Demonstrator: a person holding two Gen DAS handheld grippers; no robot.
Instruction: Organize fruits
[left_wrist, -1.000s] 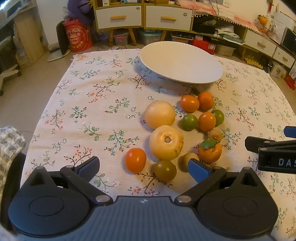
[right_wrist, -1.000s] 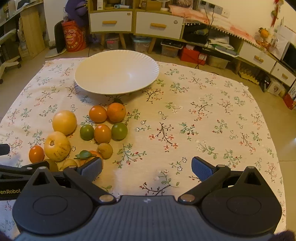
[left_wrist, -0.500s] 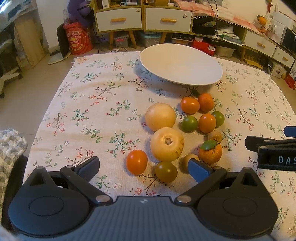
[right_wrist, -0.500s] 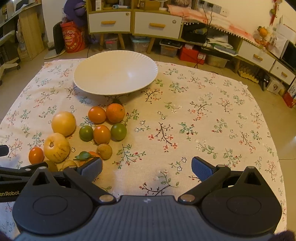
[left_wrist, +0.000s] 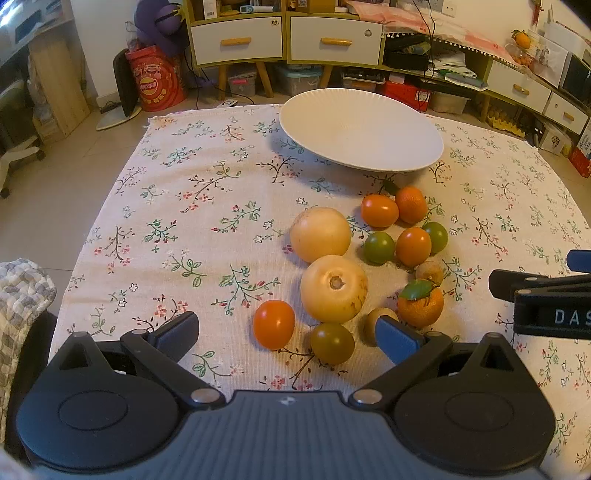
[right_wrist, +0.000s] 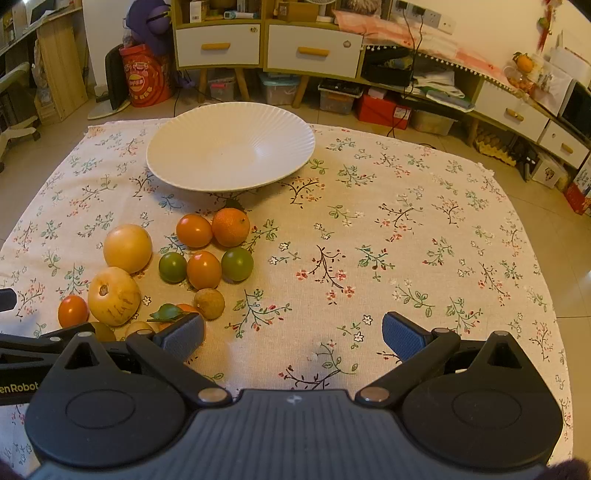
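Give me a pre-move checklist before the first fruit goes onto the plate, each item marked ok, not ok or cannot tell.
1. Left gripper open and holding nothing: ok.
2. Right gripper open and holding nothing: ok; only bare tablecloth lies between its fingers.
3. Plate has room: ok, nothing lies in it.
4. Fruit in line with the left gripper: ok; the orange tomato and the dark green tomato lie just ahead of its fingers.
5. Room to close on one fruit alone: cannot tell; the big yellow fruit sits close to both.
6. Grippers apart from each other: ok; the right one shows only at the left view's edge.
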